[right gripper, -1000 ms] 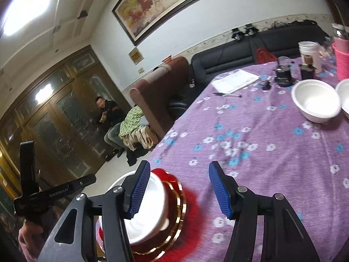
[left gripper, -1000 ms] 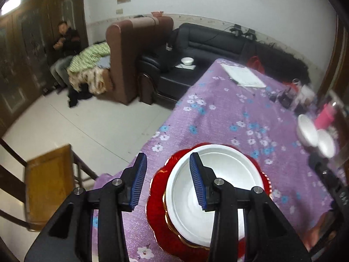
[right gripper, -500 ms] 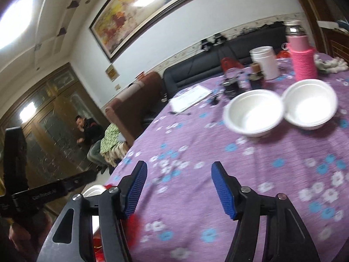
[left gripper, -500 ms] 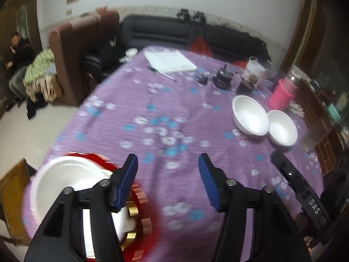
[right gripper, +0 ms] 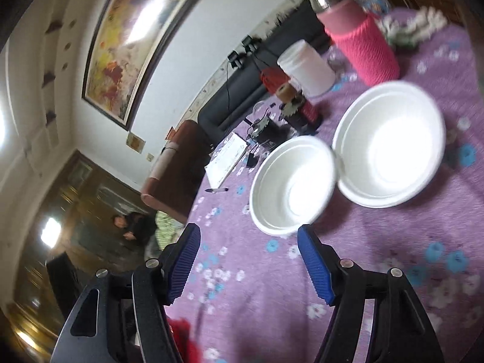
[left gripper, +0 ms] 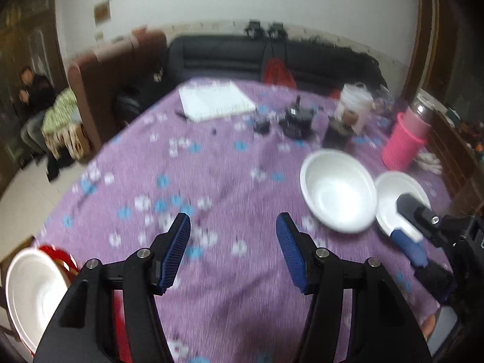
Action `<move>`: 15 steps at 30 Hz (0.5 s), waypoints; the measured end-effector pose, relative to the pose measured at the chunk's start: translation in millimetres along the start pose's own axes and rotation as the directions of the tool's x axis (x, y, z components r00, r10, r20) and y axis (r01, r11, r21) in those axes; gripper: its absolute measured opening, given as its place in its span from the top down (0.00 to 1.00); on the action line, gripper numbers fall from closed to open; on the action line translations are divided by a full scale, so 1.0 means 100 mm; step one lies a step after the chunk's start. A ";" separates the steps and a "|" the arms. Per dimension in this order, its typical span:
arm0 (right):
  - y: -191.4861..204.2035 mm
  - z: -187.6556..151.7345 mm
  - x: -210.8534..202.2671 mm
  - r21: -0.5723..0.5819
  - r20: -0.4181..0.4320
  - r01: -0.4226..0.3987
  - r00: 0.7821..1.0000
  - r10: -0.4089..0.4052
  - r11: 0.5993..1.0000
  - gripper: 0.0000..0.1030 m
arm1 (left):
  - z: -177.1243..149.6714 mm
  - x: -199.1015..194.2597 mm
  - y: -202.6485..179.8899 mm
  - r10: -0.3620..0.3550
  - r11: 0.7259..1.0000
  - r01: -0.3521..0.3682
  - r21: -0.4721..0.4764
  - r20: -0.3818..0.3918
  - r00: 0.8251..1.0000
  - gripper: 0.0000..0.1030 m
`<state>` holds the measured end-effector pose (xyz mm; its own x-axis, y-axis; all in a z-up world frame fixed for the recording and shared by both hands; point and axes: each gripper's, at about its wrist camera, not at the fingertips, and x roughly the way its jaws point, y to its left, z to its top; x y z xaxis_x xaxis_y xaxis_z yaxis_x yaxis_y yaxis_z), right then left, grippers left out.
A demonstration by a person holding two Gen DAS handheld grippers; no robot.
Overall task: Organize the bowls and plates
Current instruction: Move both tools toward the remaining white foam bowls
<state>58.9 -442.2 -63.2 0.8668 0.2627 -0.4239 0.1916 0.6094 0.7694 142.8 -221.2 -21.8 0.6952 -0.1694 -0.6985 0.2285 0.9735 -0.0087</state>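
**Two loose bowls ahead, both hand-held grippers empty**

At the far left of the left wrist view, a white dish [left gripper: 28, 287] sits on a red plate [left gripper: 56, 254] at the near edge of the counter [left gripper: 211, 157], which is covered in a purple flowered cloth. That stack reads as the sorted part. To its right the left hand-held gripper [left gripper: 233, 252] points steeply down at bare cloth, its jaws parted with nothing between them.

Further right stand the two things left to gather: the nearer white bowl [right gripper: 293, 186] and the second white bowl [right gripper: 390, 145], rims touching or almost so (motion blur hides the exact gap). They look thin-walled, light, glossy and stiff, more likely foam or plastic than china, so I judge them easy to lift but apt to skid on the cloth or flex under a hard squeeze. The rim is the sensible hold: one pad inside, one outside, on the side away from its neighbour.

The right hand-held gripper [right gripper: 249, 261] is rolled to one side and aimed shallowly across the counter at the nearer bowl. Its jaws have just been opening and hold nothing; one fingertip [right gripper: 304, 236] lies just short of that bowl's near rim.
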 end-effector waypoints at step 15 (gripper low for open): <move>-0.35 0.26 0.52 0.272 -0.103 0.023 0.995 0.005 0.962 0.33 | 0.25 0.43 -0.20 -0.023 1.000 0.023 -0.017 0.008 1.000 0.44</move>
<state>109.2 -469.0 -99.6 0.8158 0.3411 -0.4670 0.3297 0.3892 0.8601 185.2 -252.1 -33.3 0.6955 -0.1930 -0.6921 0.2327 0.9718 -0.0371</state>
